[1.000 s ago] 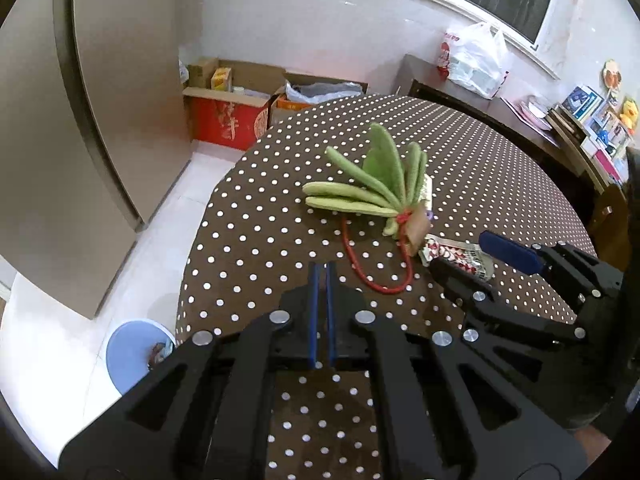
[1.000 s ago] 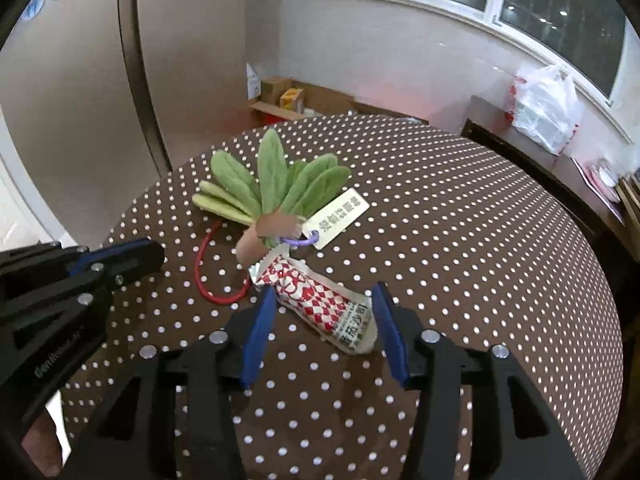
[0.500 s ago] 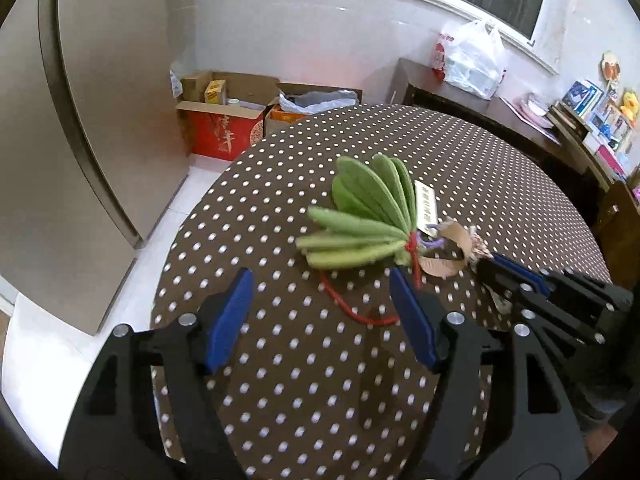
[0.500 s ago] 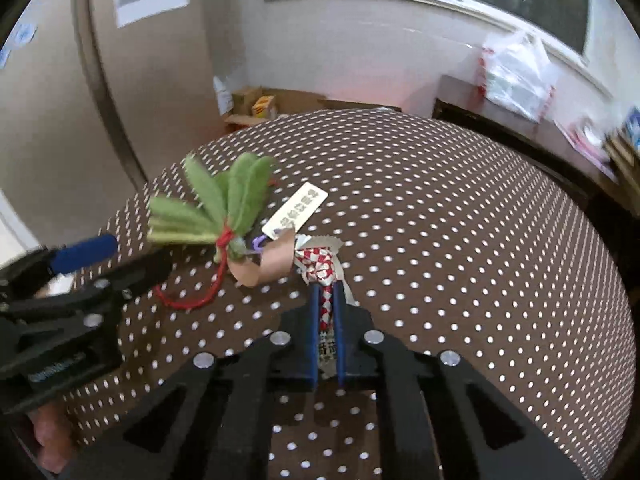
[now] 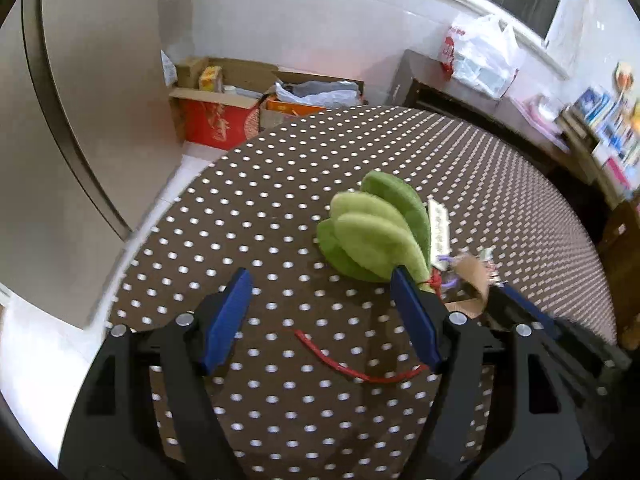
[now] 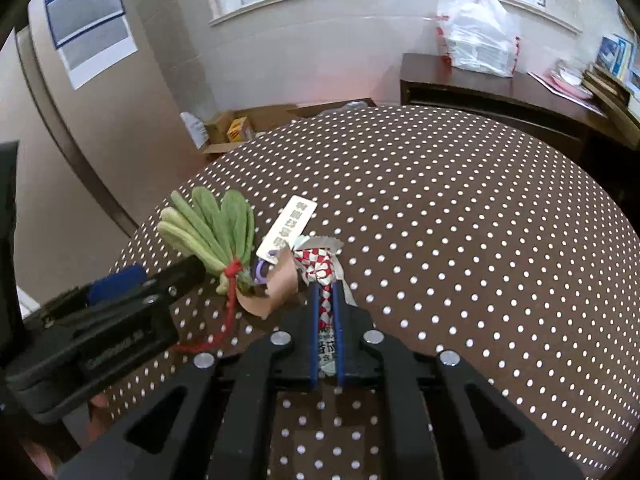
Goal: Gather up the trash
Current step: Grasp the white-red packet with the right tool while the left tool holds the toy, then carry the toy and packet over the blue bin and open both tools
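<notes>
My right gripper (image 6: 326,296) is shut on a red-and-white checked snack wrapper (image 6: 322,268) and holds it just above the polka-dot table (image 6: 460,220). A green plush leaf charm (image 6: 212,228) with a white tag (image 6: 286,226), a brown paper scrap (image 6: 280,284) and a red cord (image 6: 224,320) lies just left of the wrapper. My left gripper (image 5: 320,308) is open and empty; its right finger sits beside the charm's (image 5: 376,232) tied end, and the red cord (image 5: 352,368) lies between its fingers. The right gripper (image 5: 532,316) shows at the right in the left wrist view.
Cardboard boxes (image 5: 224,116) stand on the floor beyond the table's far edge. A dark sideboard (image 6: 500,100) with a white plastic bag (image 6: 476,40) stands by the window. A tall beige cabinet (image 5: 60,140) is on the left.
My left gripper has moved closer to the plush charm, staying open. My right gripper stays shut on the wrapper and has lifted and tilted it.
</notes>
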